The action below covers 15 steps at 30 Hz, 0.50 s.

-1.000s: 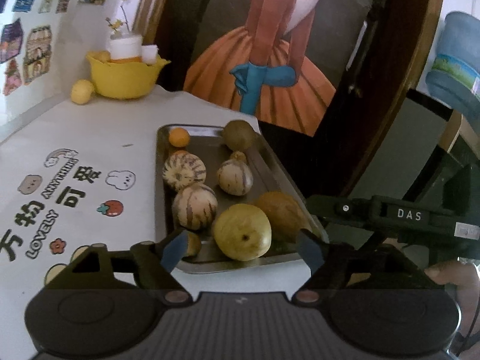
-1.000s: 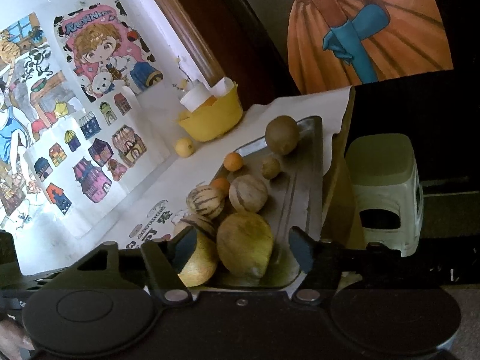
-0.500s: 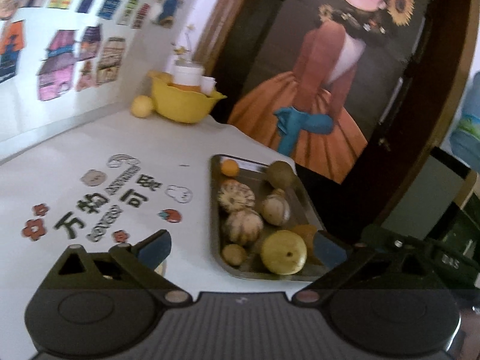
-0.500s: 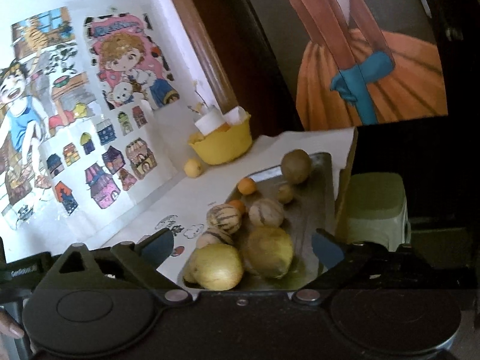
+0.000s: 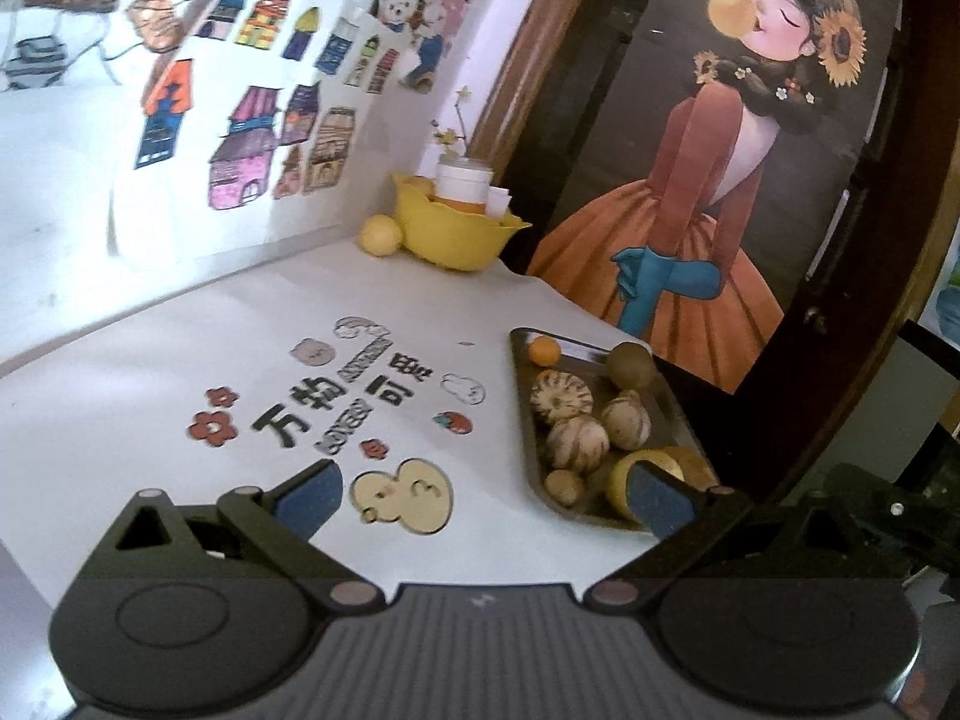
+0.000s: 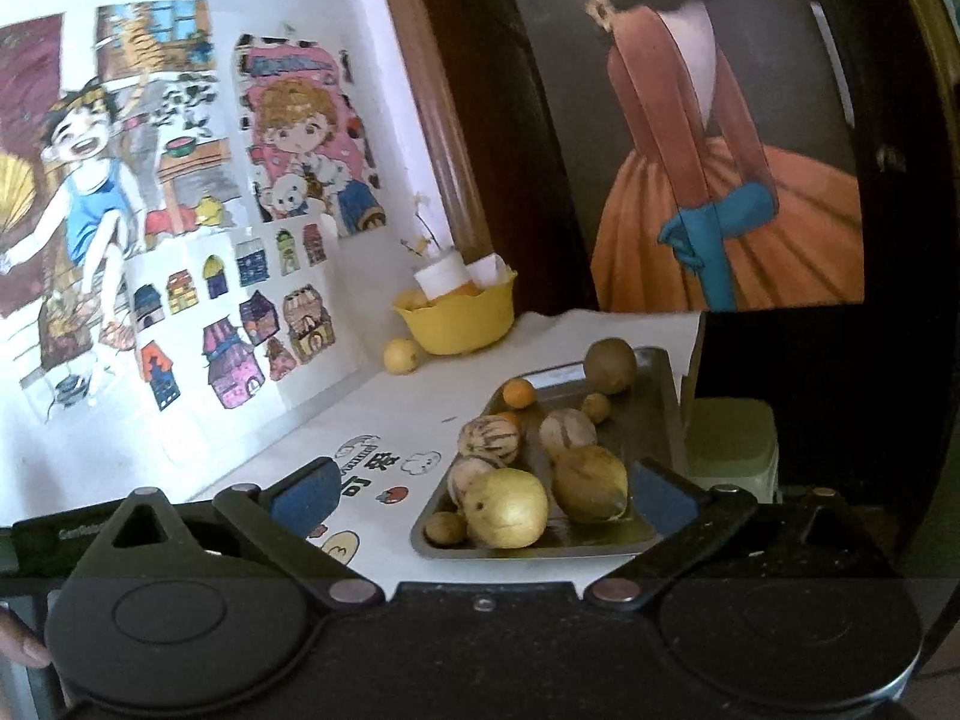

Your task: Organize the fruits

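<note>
A metal tray (image 6: 660, 408) at the table's right edge holds several fruits. Among them are a yellow pear (image 6: 507, 507), a brownish oval fruit (image 6: 591, 483), striped melons (image 6: 489, 438), a small orange (image 6: 519, 393) and a round green-brown fruit (image 6: 609, 366). My right gripper (image 6: 483, 491) hovers short of the tray's near end. Its jaws are opening wide and grip nothing. In the left wrist view the tray (image 5: 521, 396) lies ahead to the right. My left gripper (image 5: 480, 492) stands open and empty above the printed tablecloth (image 5: 180, 360). Its right finger hides part of the pear (image 5: 618, 477).
A yellow bowl (image 6: 456, 318) holding a white cup sits in the far corner, with a lemon (image 6: 401, 355) beside it. Drawings cover the wall at the left. A dark door with a poster stands behind the tray. A pale stool (image 6: 729, 444) sits beyond the table's right edge.
Both grippers have opened from around the pear and the brownish fruit and pulled back from the tray. Both fruits now lie on the tray. Both views have tilted upward.
</note>
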### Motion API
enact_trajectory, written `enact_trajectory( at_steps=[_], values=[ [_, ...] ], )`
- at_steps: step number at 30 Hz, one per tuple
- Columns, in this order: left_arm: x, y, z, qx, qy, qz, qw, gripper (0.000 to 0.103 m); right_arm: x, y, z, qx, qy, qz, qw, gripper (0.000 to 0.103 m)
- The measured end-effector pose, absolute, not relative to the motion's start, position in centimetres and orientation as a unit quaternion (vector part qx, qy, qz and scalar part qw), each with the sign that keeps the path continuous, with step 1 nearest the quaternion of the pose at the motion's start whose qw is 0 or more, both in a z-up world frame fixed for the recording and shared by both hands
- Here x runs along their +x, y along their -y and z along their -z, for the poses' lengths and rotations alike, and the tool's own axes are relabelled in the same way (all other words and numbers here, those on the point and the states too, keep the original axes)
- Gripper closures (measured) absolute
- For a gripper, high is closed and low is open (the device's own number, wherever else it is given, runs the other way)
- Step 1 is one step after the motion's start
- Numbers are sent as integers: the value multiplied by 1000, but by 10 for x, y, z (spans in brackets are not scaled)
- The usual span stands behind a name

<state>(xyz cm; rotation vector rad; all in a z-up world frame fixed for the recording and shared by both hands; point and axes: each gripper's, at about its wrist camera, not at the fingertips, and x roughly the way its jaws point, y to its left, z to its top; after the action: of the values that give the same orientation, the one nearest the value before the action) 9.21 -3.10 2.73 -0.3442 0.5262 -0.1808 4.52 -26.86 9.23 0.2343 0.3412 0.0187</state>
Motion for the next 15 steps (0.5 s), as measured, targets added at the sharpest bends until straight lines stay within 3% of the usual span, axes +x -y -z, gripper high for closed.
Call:
enact_trajectory(
  at_steps=[15],
  values=[
    [45,7,-21,-133,-229,59,963,1,-1,212,-71,80,-145,23,986,1]
  ],
)
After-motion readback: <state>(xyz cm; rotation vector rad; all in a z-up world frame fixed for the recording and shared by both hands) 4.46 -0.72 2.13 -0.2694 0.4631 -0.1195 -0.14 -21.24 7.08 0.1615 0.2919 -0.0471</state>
